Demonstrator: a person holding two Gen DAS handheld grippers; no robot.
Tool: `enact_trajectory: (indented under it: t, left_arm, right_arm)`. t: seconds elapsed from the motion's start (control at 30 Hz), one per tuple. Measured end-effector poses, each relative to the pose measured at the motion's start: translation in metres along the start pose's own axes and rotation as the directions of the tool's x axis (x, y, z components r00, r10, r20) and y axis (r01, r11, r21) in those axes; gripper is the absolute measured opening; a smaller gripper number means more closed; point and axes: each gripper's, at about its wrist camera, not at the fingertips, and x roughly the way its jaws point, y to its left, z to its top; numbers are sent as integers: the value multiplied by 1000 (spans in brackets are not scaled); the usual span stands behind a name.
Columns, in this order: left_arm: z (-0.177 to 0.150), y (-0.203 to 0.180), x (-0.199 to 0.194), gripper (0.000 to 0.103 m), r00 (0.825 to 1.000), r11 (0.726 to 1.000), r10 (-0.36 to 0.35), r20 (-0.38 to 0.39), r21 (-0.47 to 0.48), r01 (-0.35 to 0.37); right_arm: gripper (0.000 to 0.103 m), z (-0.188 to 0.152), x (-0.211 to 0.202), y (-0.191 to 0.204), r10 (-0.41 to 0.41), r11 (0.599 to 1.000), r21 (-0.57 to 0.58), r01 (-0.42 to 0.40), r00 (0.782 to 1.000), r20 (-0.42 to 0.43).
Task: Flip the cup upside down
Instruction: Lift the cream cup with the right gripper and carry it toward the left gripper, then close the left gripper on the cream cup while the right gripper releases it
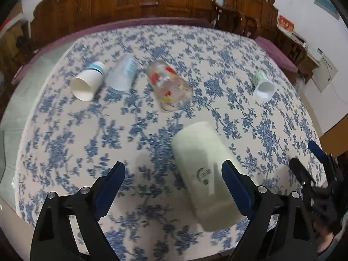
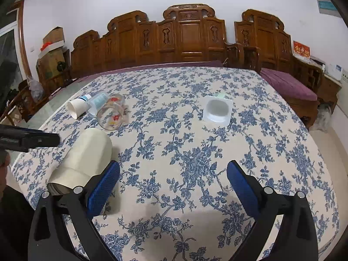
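Observation:
A tall cream cup (image 1: 202, 169) lies on its side on the floral tablecloth, near the front edge. It also shows in the right wrist view (image 2: 87, 154), its mouth toward me. My left gripper (image 1: 173, 174) is open and empty; its right finger overlaps the cup, which lies mostly to the right of the gap. My right gripper (image 2: 173, 174) is open and empty over bare cloth, the cream cup just left of its left finger. The right gripper also shows in the left wrist view (image 1: 311, 163).
Further back lie a white paper cup (image 1: 87, 82), a clear plastic cup (image 1: 122, 75), a glass with red and yellow print (image 1: 168, 84) and a small green-and-white cup (image 1: 263, 86), all on their sides. Carved wooden chairs (image 2: 191, 39) stand behind the table.

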Motion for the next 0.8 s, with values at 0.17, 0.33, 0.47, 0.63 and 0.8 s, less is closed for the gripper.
enact_trajectory:
  t: [0.17,0.33,0.47,0.63,0.8]
  left_arm:
    - [14,-9,24,82,996,998,-22,-91,-56,17]
    - [21,-14,43,82,986,993,-46,-159,-112,28]
    - [22,-22,60,82,974,990,-68,-218,-133,39]
    - [25,-27,74,82,961,990,-86,-263,-132,53]
    - [28,-31,88,82,948,993,-62,-312,-113,28]
  right_arm:
    - [99,3,-2,-5,7,1000,24,-7,1000,14]
    - [99,3,-2,-5,10,1000,27,-10,1000,15]
    - [99,3,-3,-3,11,1000,22,-12,1000,20]
    - [99,3,-2,-4,15,1000,25,-16,1000,19]
    - [99,2,-2,-2,18,1000,25,-18,1000,14]
